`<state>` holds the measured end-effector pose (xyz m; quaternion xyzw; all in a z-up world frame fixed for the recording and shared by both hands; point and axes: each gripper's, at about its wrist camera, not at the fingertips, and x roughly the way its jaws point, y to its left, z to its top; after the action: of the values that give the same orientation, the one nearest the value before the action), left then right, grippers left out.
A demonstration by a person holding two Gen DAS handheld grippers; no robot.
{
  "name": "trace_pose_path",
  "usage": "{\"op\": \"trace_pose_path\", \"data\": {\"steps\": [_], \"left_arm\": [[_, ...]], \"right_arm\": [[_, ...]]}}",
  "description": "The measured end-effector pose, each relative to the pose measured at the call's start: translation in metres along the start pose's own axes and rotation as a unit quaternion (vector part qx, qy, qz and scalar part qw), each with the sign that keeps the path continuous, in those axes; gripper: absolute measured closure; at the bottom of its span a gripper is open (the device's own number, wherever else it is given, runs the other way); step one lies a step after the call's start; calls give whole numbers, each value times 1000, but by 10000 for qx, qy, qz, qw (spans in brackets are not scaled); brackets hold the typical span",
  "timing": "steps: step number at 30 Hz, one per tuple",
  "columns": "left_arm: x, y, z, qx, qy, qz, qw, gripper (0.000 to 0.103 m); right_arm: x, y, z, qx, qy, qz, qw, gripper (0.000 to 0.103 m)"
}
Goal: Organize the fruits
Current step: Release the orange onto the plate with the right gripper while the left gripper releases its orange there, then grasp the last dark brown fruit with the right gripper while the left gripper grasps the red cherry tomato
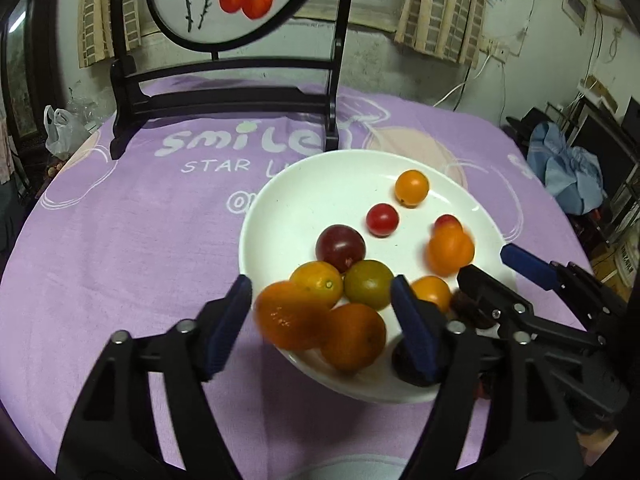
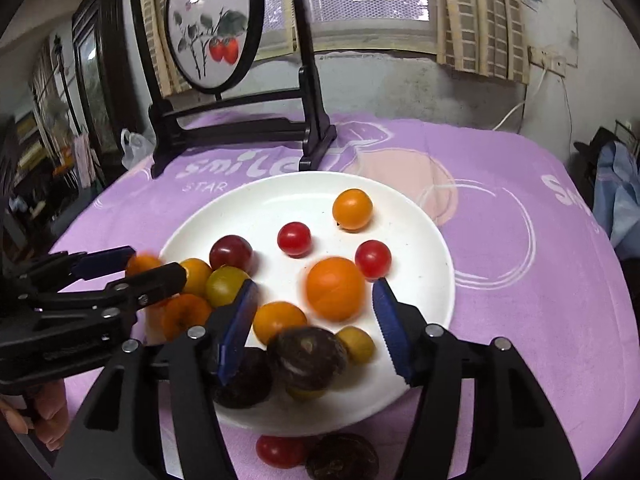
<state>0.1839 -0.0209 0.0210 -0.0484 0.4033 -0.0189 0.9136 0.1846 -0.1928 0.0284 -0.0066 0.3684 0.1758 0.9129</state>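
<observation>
Purple cloth [image 1: 132,240] printed with white lettering covers the table, and behind it stands a dark wooden frame [image 2: 224,128] holding a round painted panel. On the cloth sits a white plate [image 2: 424,280] scattered with small round fruits, red, orange, yellow-green and dark. The left gripper [image 1: 320,316] hangs over the plate's near edge with its jaws apart and nothing pressed between the pads; a blurred orange fruit [image 1: 290,316] lies between them, apparently loose. The right gripper [image 2: 316,322] is likewise parted and grips nothing, with another blurred orange fruit [image 2: 335,288] just ahead of its tips and a dark fruit [image 2: 308,358] beneath. A red fruit [image 2: 280,451] and another dark fruit [image 2: 342,462] lie on the cloth just off the near rim. The risk, as I judge it, is rolling: the blurred fruits look unsettled, the rim is low, and a nudge from either finger could send one over the edge or knock the crowded cluster apart. Being nearly spherical, the fruits have no clear long axis or heading; the plate lies flat, open side up.
</observation>
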Motion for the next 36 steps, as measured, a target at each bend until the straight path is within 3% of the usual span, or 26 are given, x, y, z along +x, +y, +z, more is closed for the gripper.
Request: {"op": "trace_pose_path", "data": {"steps": [13, 20, 29, 36], "left_arm": [[-58, -17, -58, 496, -236, 185, 9983, 19], [-79, -14, -84, 368, -280, 148, 9988, 15], [-77, -18, -101, 388, -179, 141, 9990, 15], [-62, -12, -107, 316, 11, 115, 9994, 15]], "right_arm": [[-56, 9, -48, -167, 13, 42, 9999, 43], [-85, 4, -77, -176, 70, 56, 9998, 42], [-63, 5, -114, -569, 757, -446, 9945, 43], [-42, 4, -106, -614, 882, -606, 9924, 44]]}}
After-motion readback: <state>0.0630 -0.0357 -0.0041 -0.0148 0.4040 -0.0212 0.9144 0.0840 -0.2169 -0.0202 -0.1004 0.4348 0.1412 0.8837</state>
